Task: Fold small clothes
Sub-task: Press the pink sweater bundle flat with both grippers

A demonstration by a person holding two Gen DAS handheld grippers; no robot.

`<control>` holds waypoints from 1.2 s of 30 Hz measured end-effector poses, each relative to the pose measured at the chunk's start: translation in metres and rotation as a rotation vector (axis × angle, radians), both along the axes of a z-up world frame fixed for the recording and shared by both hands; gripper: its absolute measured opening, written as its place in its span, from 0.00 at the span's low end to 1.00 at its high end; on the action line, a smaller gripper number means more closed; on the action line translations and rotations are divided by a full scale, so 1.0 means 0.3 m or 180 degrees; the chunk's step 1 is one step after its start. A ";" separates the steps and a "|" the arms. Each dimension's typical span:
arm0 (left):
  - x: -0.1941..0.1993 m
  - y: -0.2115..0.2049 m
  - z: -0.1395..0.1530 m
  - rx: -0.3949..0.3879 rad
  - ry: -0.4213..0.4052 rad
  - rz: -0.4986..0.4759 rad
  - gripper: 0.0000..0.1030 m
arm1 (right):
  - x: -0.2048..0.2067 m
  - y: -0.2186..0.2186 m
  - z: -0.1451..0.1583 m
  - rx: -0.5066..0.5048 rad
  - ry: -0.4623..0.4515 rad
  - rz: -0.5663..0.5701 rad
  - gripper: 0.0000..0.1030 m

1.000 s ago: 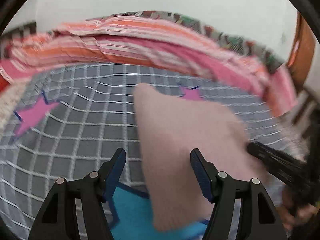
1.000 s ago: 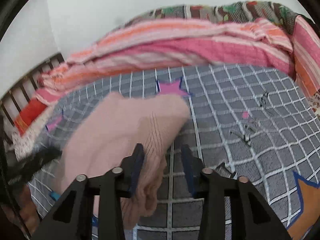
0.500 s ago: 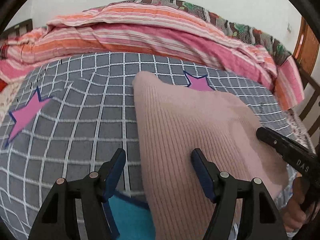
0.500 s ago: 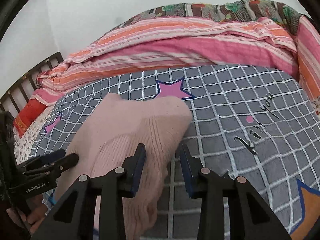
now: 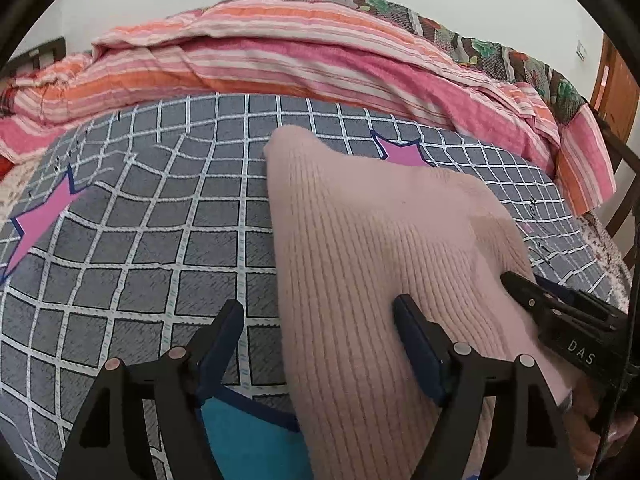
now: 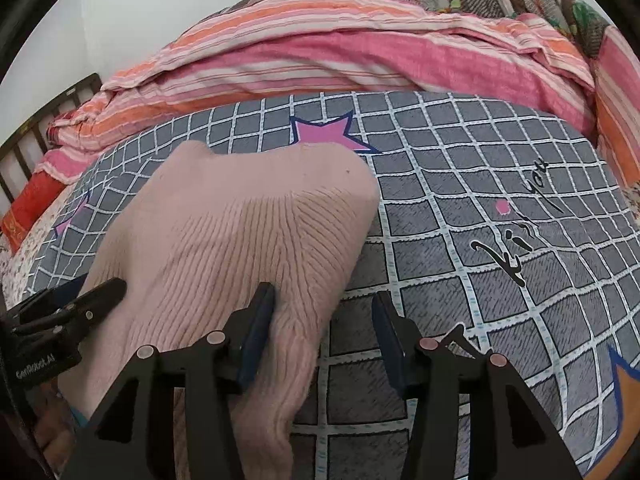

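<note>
I see the grey checked bedsheet [image 5: 120,248] filling both views, with the striped quilt [image 5: 280,60] bunched at 12 o'clock. The pink knit garment [image 5: 360,240] lies flat on the sheet. My left gripper [image 5: 318,330] straddles its left edge and my right gripper [image 6: 322,322] its right edge; both jaws have just been opening, pads clear of the knit.

Near end of the pink knit garment [image 5: 384,264] runs under my left gripper [image 5: 318,334] and off the bottom edge; can't see its hem. Teal patch [image 5: 248,436] below my left jaw, mostly covered, shape unclear. Hand [image 6: 52,436] behind the other gripper cut off at frame edge.
</note>
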State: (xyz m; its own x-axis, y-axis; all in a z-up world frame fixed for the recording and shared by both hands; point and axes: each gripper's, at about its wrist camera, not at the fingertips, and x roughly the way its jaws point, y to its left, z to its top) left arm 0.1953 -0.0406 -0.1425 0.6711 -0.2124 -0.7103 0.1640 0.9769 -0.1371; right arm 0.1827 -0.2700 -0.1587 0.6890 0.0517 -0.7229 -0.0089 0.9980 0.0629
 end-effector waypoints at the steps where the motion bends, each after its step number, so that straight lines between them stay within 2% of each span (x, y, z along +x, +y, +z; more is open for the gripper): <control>1: -0.004 -0.002 0.000 0.0019 -0.0020 0.0010 0.76 | -0.002 0.011 0.001 -0.0061 -0.0026 -0.0023 0.47; 5: -0.010 -0.010 0.004 0.0084 -0.0071 0.0022 0.76 | -0.004 0.020 0.004 -0.0125 -0.0032 -0.0044 0.47; 15: -0.010 0.009 -0.005 -0.0055 -0.0007 0.0014 0.76 | -0.008 0.004 0.003 -0.0043 -0.0017 0.0009 0.47; 24: -0.010 0.010 -0.006 -0.0074 0.0005 0.0016 0.76 | -0.003 -0.014 -0.004 0.0144 0.0001 0.0019 0.48; 30: -0.015 0.005 -0.005 -0.0059 -0.0009 0.0010 0.76 | -0.009 0.002 0.000 0.0021 -0.0050 0.0034 0.47; 36: -0.015 0.003 -0.004 -0.0044 -0.0013 0.0009 0.76 | -0.009 -0.017 -0.007 0.0163 -0.0037 0.0040 0.48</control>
State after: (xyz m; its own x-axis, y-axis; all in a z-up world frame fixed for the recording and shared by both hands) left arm 0.1908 -0.0396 -0.1436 0.6746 -0.2202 -0.7046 0.1617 0.9754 -0.1500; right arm 0.1799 -0.2750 -0.1608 0.6964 0.0971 -0.7110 -0.0224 0.9933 0.1137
